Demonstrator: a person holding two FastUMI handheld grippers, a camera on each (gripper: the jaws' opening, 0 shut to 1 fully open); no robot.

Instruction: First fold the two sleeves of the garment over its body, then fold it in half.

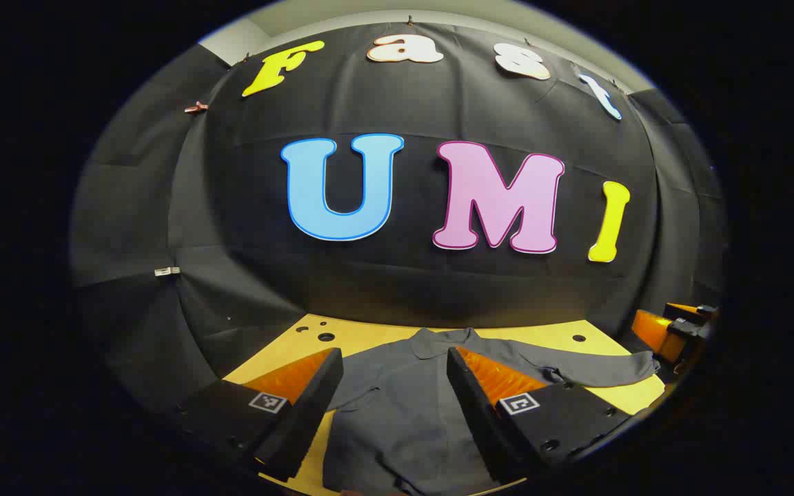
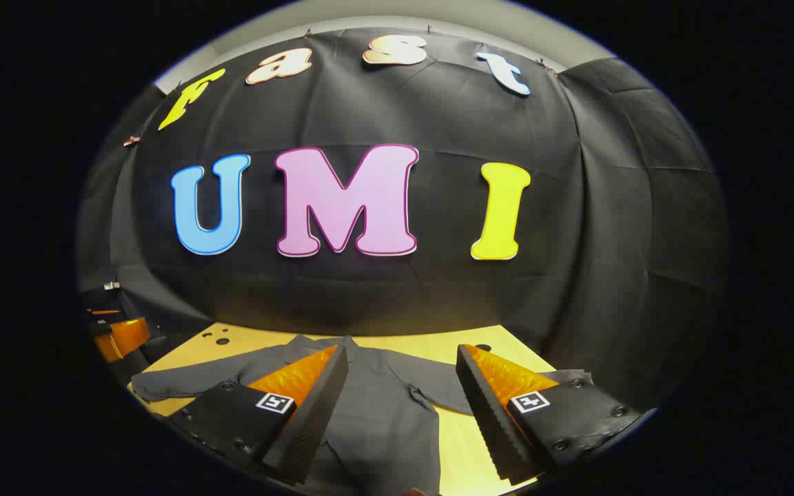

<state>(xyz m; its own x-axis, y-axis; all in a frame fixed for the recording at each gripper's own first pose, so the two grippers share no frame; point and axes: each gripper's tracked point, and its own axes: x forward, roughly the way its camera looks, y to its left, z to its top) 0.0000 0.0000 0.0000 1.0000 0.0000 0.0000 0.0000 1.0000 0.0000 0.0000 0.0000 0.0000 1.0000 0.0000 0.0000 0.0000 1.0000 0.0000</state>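
while shirt [image 1: 397, 413] lies flat, both grippers hover, jaws apart.

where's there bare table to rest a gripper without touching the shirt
Bare table lies beside the shirt body, below its spread sleeve. A bare strip runs between the collar and the booth wall. The middle is crowded with shirt.

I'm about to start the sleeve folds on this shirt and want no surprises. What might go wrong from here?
1. The shirt lies flat with both sleeves spread; the right sleeve reaches the table edge and may slip off.
2. Both tools, left tool and right tool, hover open over the body, so a pinch could grab the wrong layer.
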